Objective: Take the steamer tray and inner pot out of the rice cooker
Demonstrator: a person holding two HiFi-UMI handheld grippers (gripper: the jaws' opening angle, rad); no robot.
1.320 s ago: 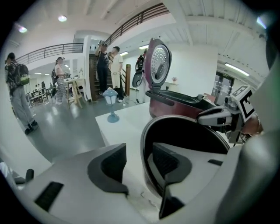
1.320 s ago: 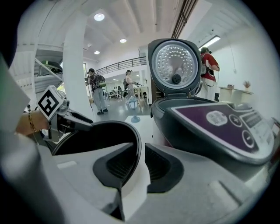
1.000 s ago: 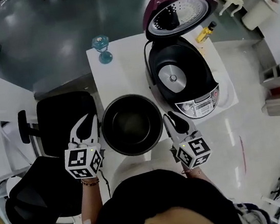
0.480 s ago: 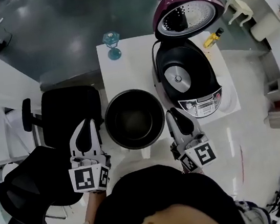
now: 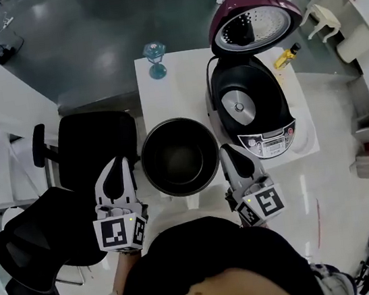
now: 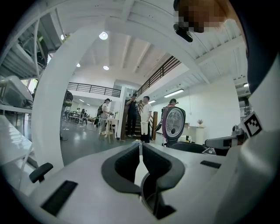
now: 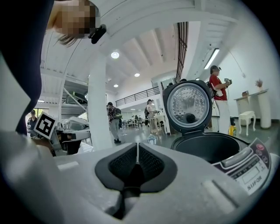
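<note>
The black inner pot (image 5: 179, 156) stands empty on the white table (image 5: 169, 87), out of the rice cooker (image 5: 251, 110). The cooker is open, its maroon lid (image 5: 253, 23) raised, and a grey heating plate shows in its well. No steamer tray is in sight. My left gripper (image 5: 119, 161) hangs just left of the pot, and my right gripper (image 5: 225, 148) just right of it; neither touches it. In the left gripper view the left gripper (image 6: 140, 146) is shut on nothing. In the right gripper view the right gripper (image 7: 137, 151) has jaws closing to a thin line, nothing between them.
A blue stemmed glass (image 5: 154, 51) stands at the table's far edge, and a yellow bottle (image 5: 285, 56) right of the cooker. Black office chairs (image 5: 96, 145) crowd the left side. The cooker's control panel (image 7: 247, 168) is near my right gripper. People stand in the hall behind.
Both grippers drew back slightly from the pot's sides toward the person and tipped up, then held still. The pot stayed on the table.
</note>
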